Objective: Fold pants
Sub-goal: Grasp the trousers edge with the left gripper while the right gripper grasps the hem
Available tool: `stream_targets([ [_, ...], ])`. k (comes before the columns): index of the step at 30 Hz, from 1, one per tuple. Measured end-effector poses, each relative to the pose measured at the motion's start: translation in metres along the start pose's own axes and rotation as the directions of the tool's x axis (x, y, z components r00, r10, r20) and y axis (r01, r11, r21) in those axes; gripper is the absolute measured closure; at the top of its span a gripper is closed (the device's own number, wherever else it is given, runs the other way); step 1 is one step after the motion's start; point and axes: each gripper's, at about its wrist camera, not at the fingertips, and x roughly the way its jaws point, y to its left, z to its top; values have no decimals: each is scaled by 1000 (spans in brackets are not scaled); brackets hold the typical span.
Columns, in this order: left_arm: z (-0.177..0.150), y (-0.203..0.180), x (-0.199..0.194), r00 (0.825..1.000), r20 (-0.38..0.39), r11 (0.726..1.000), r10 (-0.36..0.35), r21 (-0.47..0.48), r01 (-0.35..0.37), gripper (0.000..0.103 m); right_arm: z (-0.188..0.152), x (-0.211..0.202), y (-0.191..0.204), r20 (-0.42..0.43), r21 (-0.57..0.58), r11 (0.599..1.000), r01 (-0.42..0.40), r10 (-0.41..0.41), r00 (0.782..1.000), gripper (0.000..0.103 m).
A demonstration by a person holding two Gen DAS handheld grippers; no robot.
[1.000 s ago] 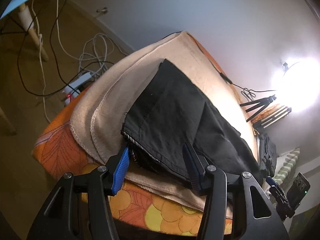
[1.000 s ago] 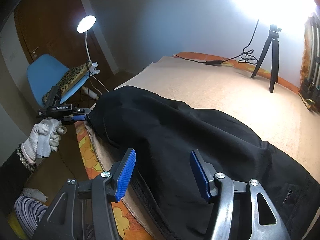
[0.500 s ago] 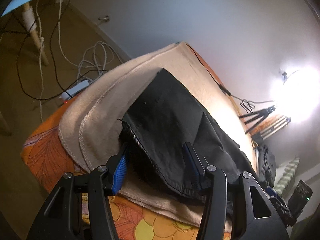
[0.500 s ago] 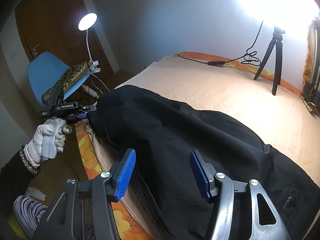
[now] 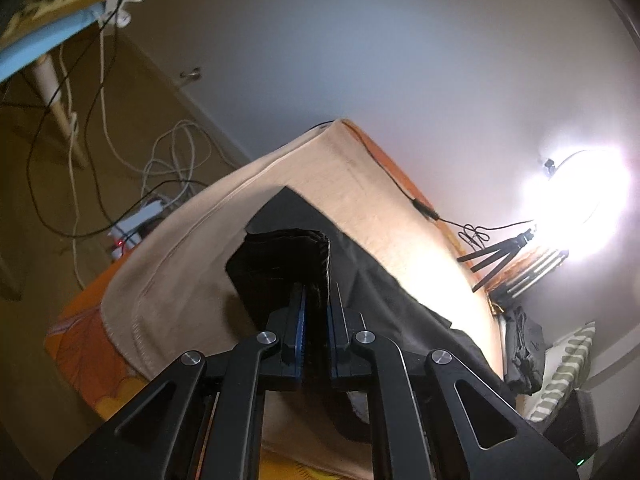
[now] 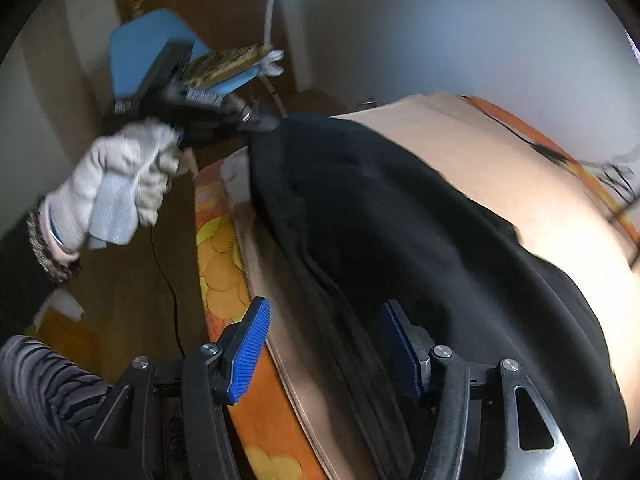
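Black pants (image 5: 384,304) lie along a beige blanket (image 5: 320,176) on the bed. My left gripper (image 5: 316,292) is shut on the leg end (image 5: 276,256), which stands lifted and folded over off the blanket. The right wrist view shows the pants (image 6: 400,220) running away toward that left gripper (image 6: 256,122), held by a white-gloved hand (image 6: 120,184). My right gripper (image 6: 325,308) is open, its blue pads on either side of the pants' near seam at the bed's edge, not pressing on it.
An orange flowered sheet (image 6: 224,272) shows under the blanket at the bed's edge. A tripod (image 5: 500,252) with a bright ring light and a black cable (image 5: 400,196) stand at the far side. Cables and a power strip (image 5: 132,228) lie on the floor. A blue chair (image 6: 152,48) stands beyond.
The left jaws closed on the leg end and lifted it off the blanket. The right gripper swung sideways and rolled along the bed's edge, still open.
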Motion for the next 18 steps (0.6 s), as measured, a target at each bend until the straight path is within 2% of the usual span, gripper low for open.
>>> stream_targets([
  [6,5,-6,0,1000,0,1000,-5,15,5,96,14,46,30,-40,-117,992,52,-57,998,43],
  [10,6,-6,-4,1000,7,1000,-21,15,21,96,22,66,39,-39,-185,969,166,-176,984,47],
  [13,6,-9,-5,1000,8,999,-22,28,22,96,25,70,36,-33,-188,961,203,-213,977,61],
  [14,6,-11,-5,1000,11,999,-21,32,20,96,26,71,33,-38,-176,962,207,-216,976,74],
  [15,7,-13,-7,1000,17,999,-21,37,20,96,28,70,31,-44,-162,967,197,-207,977,86],
  [17,6,-16,-17,999,51,998,-13,57,10,96,32,64,24,-47,-118,978,173,-180,983,100],
  [18,5,-15,-21,998,62,998,-3,61,0,96,35,59,23,-42,-99,982,160,-164,986,101],
])
